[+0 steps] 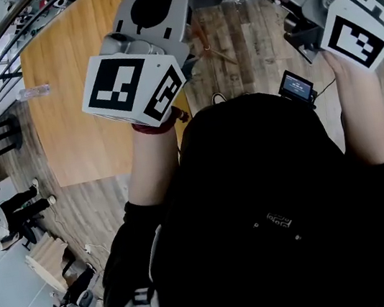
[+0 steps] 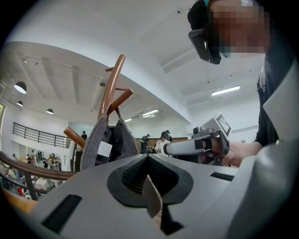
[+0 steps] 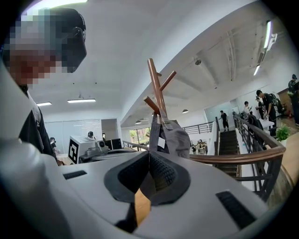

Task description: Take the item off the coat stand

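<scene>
since both tools are pointed up at the coat stand [image 2: 113, 79] right now, here's how i'd play the grab. left gripper [image 2: 148, 161] and right gripper [image 3: 149, 156] both have their jaws pressed together with nothing between them, so neither one is holding anything yet. the grey item [image 2: 110, 140], looks like a cap to me, hangs by its strap over a peg near the top of the coat stand, just under the fork. it sits out ahead of both grippers and isn't touching either.

first thing i'd do is spread the jaws on one gripper before closing in, not right at the fabric. i'd aim for the thick bit just under the strap, so the pads get a proper bite. the pegs slant upward, so i reckon the lift has to follow that slant up and off. a straight pull toward me would probably just tug the stand.
</scene>
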Demonstrator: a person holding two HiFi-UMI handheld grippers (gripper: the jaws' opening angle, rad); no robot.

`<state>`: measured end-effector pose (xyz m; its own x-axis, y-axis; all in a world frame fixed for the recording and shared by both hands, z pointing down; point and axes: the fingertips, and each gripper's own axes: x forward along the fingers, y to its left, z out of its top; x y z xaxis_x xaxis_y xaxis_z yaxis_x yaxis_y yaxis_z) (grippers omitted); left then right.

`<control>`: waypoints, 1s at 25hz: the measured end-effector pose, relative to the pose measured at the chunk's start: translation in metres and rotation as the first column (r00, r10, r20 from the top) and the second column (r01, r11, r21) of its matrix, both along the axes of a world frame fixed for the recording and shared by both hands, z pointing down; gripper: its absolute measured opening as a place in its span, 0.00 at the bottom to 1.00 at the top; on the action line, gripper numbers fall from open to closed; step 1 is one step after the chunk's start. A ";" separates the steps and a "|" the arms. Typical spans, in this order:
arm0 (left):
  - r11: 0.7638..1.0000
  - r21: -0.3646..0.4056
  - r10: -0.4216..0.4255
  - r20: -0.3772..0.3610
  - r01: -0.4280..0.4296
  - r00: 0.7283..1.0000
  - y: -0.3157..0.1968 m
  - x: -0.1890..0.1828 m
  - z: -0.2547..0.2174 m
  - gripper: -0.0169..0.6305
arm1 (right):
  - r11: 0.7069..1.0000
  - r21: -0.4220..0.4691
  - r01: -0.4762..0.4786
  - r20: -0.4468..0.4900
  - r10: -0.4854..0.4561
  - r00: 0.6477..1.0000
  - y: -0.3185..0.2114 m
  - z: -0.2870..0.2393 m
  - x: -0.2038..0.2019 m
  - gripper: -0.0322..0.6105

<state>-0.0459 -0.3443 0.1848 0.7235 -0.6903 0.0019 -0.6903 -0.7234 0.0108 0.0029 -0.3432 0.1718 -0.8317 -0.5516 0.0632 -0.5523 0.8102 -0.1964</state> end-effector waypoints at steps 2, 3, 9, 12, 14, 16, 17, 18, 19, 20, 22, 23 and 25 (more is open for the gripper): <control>1.000 0.004 -0.010 -0.001 0.010 1.000 -0.002 -0.004 0.001 0.02 | 1.000 0.004 -0.009 -0.001 0.009 1.000 -0.002 0.001 0.002 0.08; 1.000 0.005 -0.016 -0.001 0.016 1.000 -0.004 -0.006 0.002 0.02 | 1.000 0.004 -0.013 0.002 0.013 1.000 -0.003 0.004 0.004 0.08; 0.999 0.013 -0.046 0.008 0.046 0.999 -0.018 -0.022 0.007 0.06 | 0.998 -0.023 -0.051 0.023 0.051 0.998 -0.020 0.015 0.003 0.08; 0.997 0.019 -0.074 -0.004 0.075 0.997 -0.017 -0.026 0.006 0.18 | 0.998 -0.007 -0.065 0.016 0.065 0.998 -0.018 0.015 0.006 0.12; 0.995 0.015 -0.094 0.002 0.094 0.996 -0.017 -0.031 0.008 0.24 | 0.997 -0.002 -0.071 0.002 0.071 0.997 -0.017 0.013 0.004 0.18; 0.994 0.009 -0.111 0.004 0.111 0.994 -0.028 -0.040 0.008 0.25 | 0.997 -0.001 -0.077 -0.011 0.077 0.997 -0.028 0.011 -0.002 0.21; 0.993 0.007 -0.121 0.001 0.121 0.993 -0.036 -0.046 0.008 0.26 | 0.997 -0.003 -0.081 -0.016 0.081 0.997 -0.035 0.011 -0.006 0.22; 0.991 0.004 -0.131 -0.003 0.131 0.991 -0.043 -0.052 0.008 0.27 | 0.996 -0.007 -0.085 -0.021 0.085 0.996 -0.042 0.013 -0.010 0.23; 0.990 -0.003 -0.141 -0.005 0.141 0.990 -0.048 -0.058 0.010 0.28 | 0.996 -0.016 -0.089 -0.024 0.088 0.996 -0.048 0.016 -0.013 0.25; 0.989 -0.013 -0.149 -0.007 0.149 0.989 -0.052 -0.063 0.012 0.29 | 0.995 -0.028 -0.091 -0.024 0.090 0.996 -0.051 0.021 -0.015 0.27; 0.987 -0.037 -0.156 -0.009 0.156 0.988 -0.056 -0.069 0.017 0.31 | 0.994 -0.054 -0.095 -0.017 0.094 0.995 -0.055 0.027 -0.017 0.30; 0.986 -0.045 -0.158 -0.012 0.158 0.987 -0.059 -0.070 0.018 0.33 | 0.993 -0.063 -0.098 -0.011 0.098 0.995 -0.057 0.027 -0.018 0.31; 0.985 -0.047 -0.166 -0.024 0.165 0.986 -0.064 -0.074 0.015 0.34 | 0.992 -0.066 -0.105 -0.003 0.105 0.994 -0.061 0.022 -0.020 0.32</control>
<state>-0.1200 -0.4080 0.1998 0.5994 -0.8003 0.0169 -0.7995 -0.5975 0.0611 -0.0172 -0.4038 0.1936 -0.7693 -0.6307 0.1024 -0.6337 0.7328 -0.2478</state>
